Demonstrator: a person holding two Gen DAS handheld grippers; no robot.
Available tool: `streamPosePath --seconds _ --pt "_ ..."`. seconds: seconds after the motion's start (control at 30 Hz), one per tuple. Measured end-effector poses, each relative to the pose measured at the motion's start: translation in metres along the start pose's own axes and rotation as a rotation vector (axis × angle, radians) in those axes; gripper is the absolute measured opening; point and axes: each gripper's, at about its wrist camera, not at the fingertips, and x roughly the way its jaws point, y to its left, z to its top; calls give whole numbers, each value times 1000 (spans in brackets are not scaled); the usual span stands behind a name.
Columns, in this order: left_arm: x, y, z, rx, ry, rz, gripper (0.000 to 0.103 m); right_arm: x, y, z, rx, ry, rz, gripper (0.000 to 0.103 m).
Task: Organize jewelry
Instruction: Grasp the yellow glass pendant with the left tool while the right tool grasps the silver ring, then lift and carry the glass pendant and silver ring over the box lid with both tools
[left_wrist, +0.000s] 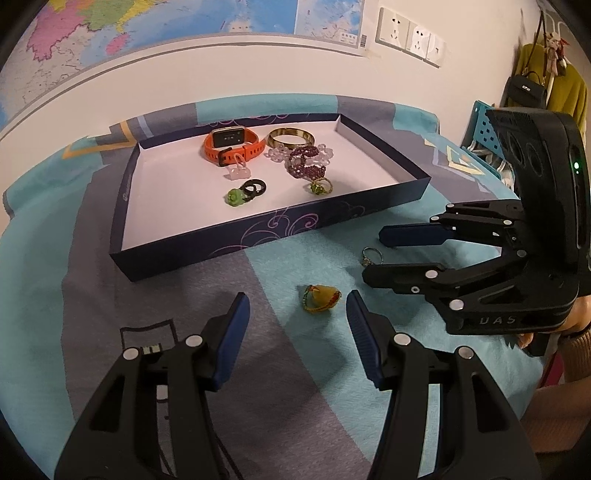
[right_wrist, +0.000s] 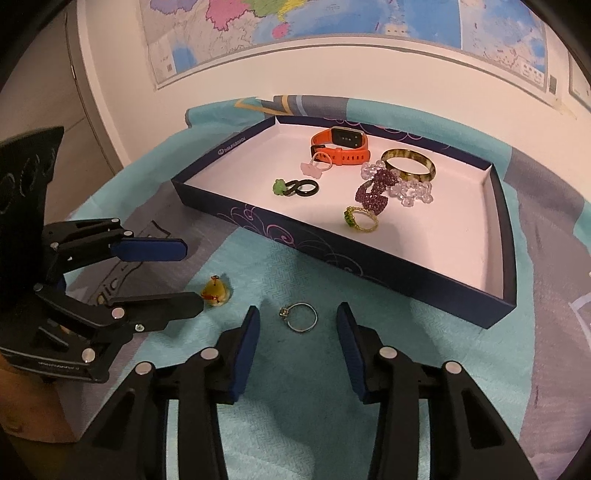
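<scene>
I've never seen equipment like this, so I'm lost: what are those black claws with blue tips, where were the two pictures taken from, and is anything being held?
There is no robot here. A person holds two hand-operated pincers, each carrying a wide-angle camera that looks along its own fingers. One picture comes from the left gripper, the other from the right gripper, and each also sees the other tool from the side. Both are open and hold nothing. On the blue cloth, a yellow ring lies in front of the left one and a silver ring in front of the right. Behind them, the dark tray already holds an orange watch, a bangle, beaded pieces and other rings.
</scene>
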Motion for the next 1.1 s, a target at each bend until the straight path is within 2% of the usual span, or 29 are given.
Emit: streamPosePath --seconds 0.1,0.4,0.93,1.1 --pt "4 -3 1 7 12 -1 54 1 0 0 -9 1 -18 30" --pt "13 -11 3 18 35 -26 45 0 -2 -1 -3 0 -16 19" --pt "17 -10 5 15 45 -40 21 -3 -3 -2 10 -8 3 19" --pt "17 -10 5 15 43 -33 20 -5 -4 -3 15 -14 11 19"
